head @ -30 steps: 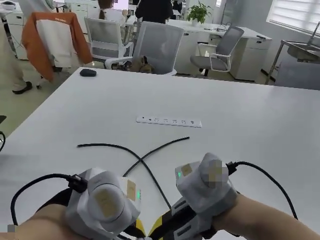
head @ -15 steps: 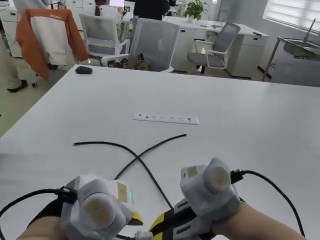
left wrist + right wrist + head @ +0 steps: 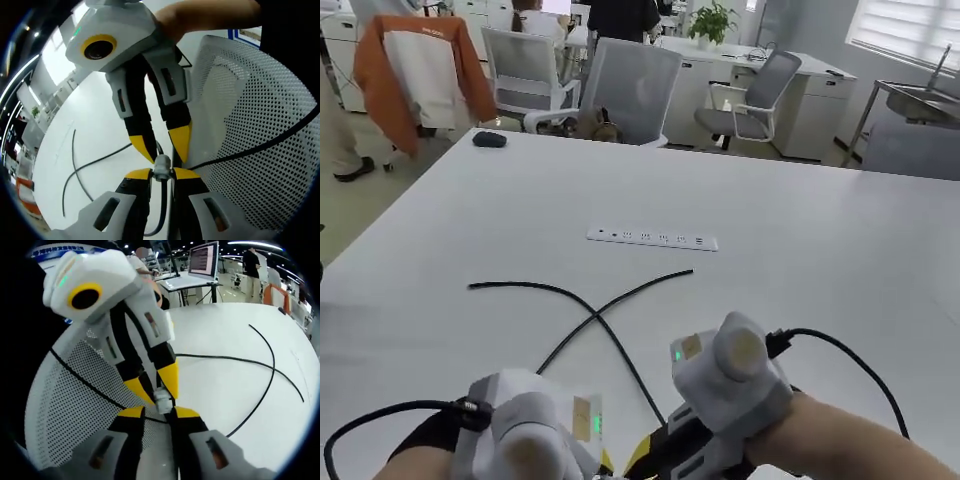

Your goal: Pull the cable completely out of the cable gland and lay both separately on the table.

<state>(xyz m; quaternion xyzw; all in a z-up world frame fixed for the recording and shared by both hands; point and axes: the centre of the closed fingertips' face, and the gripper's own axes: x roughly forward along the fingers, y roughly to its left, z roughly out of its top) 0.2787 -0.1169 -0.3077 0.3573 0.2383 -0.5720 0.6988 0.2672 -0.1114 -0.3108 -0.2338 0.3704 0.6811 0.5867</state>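
Observation:
The small grey cable gland sits between the yellow tips of my left gripper, which is shut on it. My right gripper comes in from above, tips to tips with the left. In the right gripper view the gland lies just past my right gripper, whose jaws are shut on the black cable where it leaves the gland. The left gripper reaches in from above. In the head view both grippers are held low at the table's near edge, and a black cable runs toward them.
A second black cable crosses the first on the white table. A white power strip lies beyond them and a dark mouse at the far left. A white mesh chair is below the grippers; office chairs stand behind the table.
The left gripper has sunk lower toward the near edge of the head view. The right gripper stays close beside it. The cables on the table lie as before.

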